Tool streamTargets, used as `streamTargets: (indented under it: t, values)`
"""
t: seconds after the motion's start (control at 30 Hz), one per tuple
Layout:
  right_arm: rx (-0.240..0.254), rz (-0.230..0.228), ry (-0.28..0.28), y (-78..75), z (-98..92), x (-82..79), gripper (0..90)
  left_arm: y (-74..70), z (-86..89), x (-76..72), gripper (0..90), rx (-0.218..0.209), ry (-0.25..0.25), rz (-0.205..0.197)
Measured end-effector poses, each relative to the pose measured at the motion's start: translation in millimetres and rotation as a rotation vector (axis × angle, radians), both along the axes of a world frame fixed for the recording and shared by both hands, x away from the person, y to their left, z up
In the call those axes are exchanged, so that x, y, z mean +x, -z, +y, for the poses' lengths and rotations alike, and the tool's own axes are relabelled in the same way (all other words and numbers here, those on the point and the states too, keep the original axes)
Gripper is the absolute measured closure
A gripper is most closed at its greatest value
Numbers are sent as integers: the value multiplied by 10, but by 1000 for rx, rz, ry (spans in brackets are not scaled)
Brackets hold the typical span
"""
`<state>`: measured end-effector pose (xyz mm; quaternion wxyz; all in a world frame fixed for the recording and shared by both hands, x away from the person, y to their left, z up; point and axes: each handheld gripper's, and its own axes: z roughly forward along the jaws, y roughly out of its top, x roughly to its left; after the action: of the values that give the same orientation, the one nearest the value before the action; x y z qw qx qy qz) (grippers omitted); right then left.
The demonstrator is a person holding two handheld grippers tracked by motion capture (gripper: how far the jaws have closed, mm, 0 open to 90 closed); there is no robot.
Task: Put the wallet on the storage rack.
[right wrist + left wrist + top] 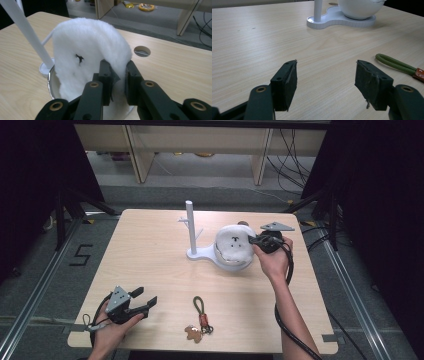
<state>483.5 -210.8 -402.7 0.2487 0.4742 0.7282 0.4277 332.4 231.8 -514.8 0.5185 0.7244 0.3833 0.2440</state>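
The right tool (259,240) is clenched on the white plush (235,246), its jaws pinching the plush's right edge, with a fold of the fabric squeezed between the pads (108,75). The plush sits in a bowl (51,82) on a white stand (200,254), right of the worktop's (150,250) centre; the stand's upright post (190,225) rises just left of the plush. Behind the plush, a round hole (142,51) lies in the worktop near its far edge. The left tool (142,302) rests near the front left corner, released, jaws wide apart with nothing between them. A keyring (199,317) with a green cord loop lies near the front edge, between the two forearms and just right of the left tool. The left half of the worktop is bare wood, with open room from the stand to the left edge.
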Motion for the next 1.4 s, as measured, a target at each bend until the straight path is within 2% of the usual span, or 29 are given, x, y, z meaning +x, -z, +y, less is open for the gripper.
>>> streamTargets:
  t: [0.07, 0.13, 0.17, 0.2, 0.3, 0.37, 0.4, 0.47, 0.53, 0.57, 0.63, 0.7, 0.77, 0.8, 0.87, 0.9, 0.97, 1.0, 1.03, 1.07, 1.1, 1.13, 1.17, 1.2, 1.23, 1.3, 1.33, 1.37, 1.4]
  values:
    - [-10, 5, 29, 33, 30, 10, 795, -1, -1, 2, 337, 3, 3, -2]
    - [-16, -13, 27, 53, 25, 26, 795, -1, -2, 3, 337, 3, 5, -2]
    - [-12, -2, 38, 55, 36, 20, 794, 13, -24, -18, 337, -33, -13, 26]
    - [-26, 5, 47, 63, 38, 22, 792, 13, -34, -22, 337, -36, -15, 30]
    - [-44, -17, 38, 82, 34, 46, 785, 10, -43, -18, 337, -31, -2, 19]
    - [-42, -4, 51, 78, 46, 34, 779, 9, -48, -21, 336, -31, 0, 21]
    - [-49, 4, 51, 71, 46, 26, 769, 3, -43, -12, 336, -16, 10, 8]
    - [-42, -4, 48, 69, 40, 28, 737, 3, -56, -19, 335, -27, 10, 16]
    - [-35, 8, 65, 39, 38, -4, 660, -2, -65, -32, 334, -37, 4, 32]
    - [-35, 8, 65, 39, 38, -4, 660, -2, -65, -32, 334, -37, 4, 32]
    - [-17, -17, 71, 17, 22, -25, 579, -10, -78, -32, 335, -47, 1, 41]
    - [15, 9, 102, -14, 30, -62, 531, -13, -79, -28, 334, -43, 7, 38]
    - [-8, -7, 86, -24, -6, -53, 516, -16, -91, -30, 333, -49, 10, 38]
    - [14, -8, 111, -59, 2, -109, 499, -19, -99, -37, 333, -46, 11, 43]
    - [20, -9, 123, -106, 2, -168, 484, -22, -111, -40, 332, -47, 13, 49]
    - [14, -15, 122, -129, -8, -195, 477, -32, -108, -34, 332, -27, 18, 41]
    - [19, -16, 105, -150, -28, -219, 475, -35, -115, -33, 331, -28, 22, 42]
    - [19, -16, 118, -163, -30, -255, 477, -44, -128, -39, 331, -30, 20, 48]
    - [18, -7, 104, -173, -50, -283, 475, -47, -139, -38, 331, -44, 27, 48]
    - [42, 27, 107, -166, -41, -363, 474, -74, -150, -38, 331, -27, 32, 44]
    - [42, 27, 107, -166, -41, -363, 474, -74, -150, -38, 331, -27, 32, 44]
    - [48, 58, 89, -128, -52, -426, 472, -74, -173, -35, 331, -41, 42, 46]
    - [48, 58, 89, -128, -52, -426, 472, -74, -173, -35, 331, -41, 42, 46]
    - [47, 94, 70, -74, -43, -489, 471, -77, -189, -39, 332, -33, 44, 50]
    - [47, 94, 70, -74, -43, -489, 471, -77, -189, -39, 332, -33, 44, 50]
    - [51, 123, 57, -21, -22, -542, 467, -64, -212, -38, 332, -40, 53, 51]
    - [55, 157, 52, 16, 11, -596, 469, -65, -226, -51, 332, -27, 50, 65]
    - [55, 157, 52, 16, 11, -596, 469, -65, -226, -51, 331, -27, 50, 65]
    - [49, 172, 29, 54, 25, -626, 471, -59, -231, -51, 331, -29, 52, 65]
